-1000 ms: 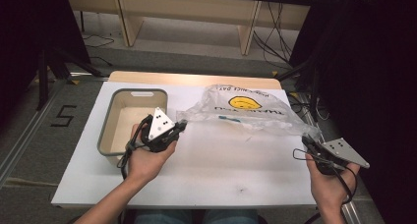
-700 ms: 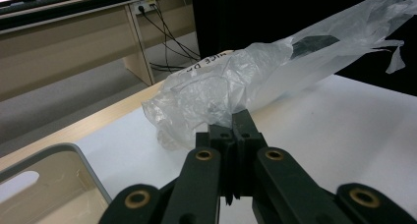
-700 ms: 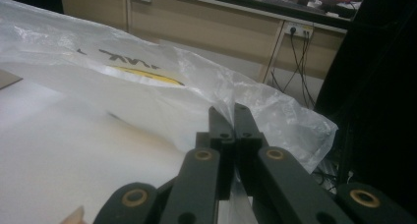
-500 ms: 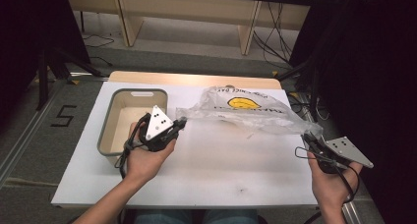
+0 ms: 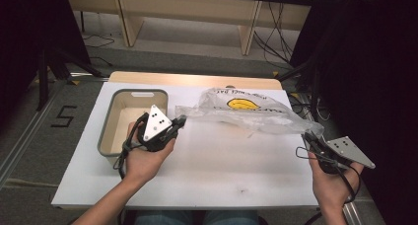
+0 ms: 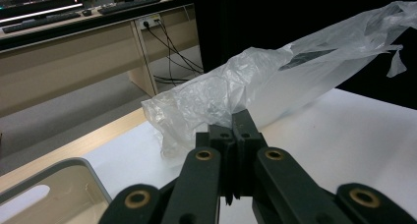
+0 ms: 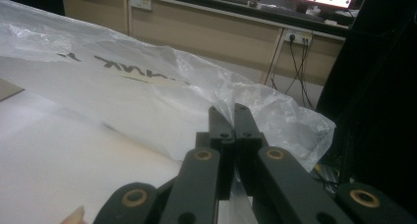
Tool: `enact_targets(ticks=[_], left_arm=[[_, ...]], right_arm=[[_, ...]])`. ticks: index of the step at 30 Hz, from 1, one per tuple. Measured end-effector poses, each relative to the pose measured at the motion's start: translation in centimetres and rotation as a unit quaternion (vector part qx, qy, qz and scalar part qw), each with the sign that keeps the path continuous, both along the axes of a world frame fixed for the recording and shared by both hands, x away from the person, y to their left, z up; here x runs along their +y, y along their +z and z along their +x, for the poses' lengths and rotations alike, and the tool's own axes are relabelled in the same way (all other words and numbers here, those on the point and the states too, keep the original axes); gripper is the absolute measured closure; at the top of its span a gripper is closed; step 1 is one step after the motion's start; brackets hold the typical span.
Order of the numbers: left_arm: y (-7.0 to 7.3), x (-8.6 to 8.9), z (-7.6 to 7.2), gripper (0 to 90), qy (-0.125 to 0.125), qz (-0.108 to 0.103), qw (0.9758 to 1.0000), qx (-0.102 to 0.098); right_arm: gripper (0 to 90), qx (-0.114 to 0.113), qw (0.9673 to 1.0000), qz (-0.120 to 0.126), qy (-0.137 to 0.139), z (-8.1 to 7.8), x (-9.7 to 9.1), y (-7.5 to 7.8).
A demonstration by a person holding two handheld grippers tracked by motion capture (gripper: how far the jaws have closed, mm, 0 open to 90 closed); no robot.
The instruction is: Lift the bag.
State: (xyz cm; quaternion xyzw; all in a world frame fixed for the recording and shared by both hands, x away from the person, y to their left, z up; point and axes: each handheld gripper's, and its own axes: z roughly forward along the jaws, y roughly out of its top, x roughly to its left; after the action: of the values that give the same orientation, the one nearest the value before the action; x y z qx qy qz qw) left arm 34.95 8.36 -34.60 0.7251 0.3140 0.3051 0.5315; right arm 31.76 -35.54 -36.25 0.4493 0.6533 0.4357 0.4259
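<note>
High view: a clear plastic bag (image 5: 249,114) printed with a smiley face hangs stretched above the white worktop (image 5: 207,170). The left gripper (image 5: 178,121) and right gripper (image 5: 309,136) each pinch one end, fingers fully closed. The beige bin (image 5: 111,131) beside it seems empty; bagging appears unstarted.

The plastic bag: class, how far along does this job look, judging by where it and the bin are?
Done: both ends gripped, left gripper and right gripper each shut on the plastic bag. In hand: the bag is stretched between them above the table. Left: probably moving it into the bin, which looks empty.
</note>
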Motion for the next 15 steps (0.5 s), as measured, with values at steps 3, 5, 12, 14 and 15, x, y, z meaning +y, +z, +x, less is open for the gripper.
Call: enact_targets(ticks=[3,5,12,14,15], left_arm=[[0.1,0.0,-0.1,89.4,0.001,-0.004,1.0000,-0.003],[0.3,0.0,-0.2,89.4,0.000,-0.004,1.0000,-0.007],[0.9,0.0,-0.6,89.4,-0.001,-0.010,0.9996,-0.025],[1.1,0.0,-0.7,89.4,-0.001,-0.013,0.9995,-0.028],[1.1,0.0,-0.7,89.4,-0.001,-0.013,0.9995,-0.028]], right_arm=[[90.0,-0.004,1.0000,0.000,0.000,0.0,0.0,0.0],[90.0,-0.003,1.0000,0.002,0.000,-0.1,0.0,0.1],[90.0,-0.011,0.9999,0.000,0.002,-0.2,0.2,0.5],[90.0,-0.013,0.9999,-0.001,0.004,-0.2,0.3,0.6],[90.0,-0.013,0.9999,-0.001,0.004,-0.2,0.3,0.6]])
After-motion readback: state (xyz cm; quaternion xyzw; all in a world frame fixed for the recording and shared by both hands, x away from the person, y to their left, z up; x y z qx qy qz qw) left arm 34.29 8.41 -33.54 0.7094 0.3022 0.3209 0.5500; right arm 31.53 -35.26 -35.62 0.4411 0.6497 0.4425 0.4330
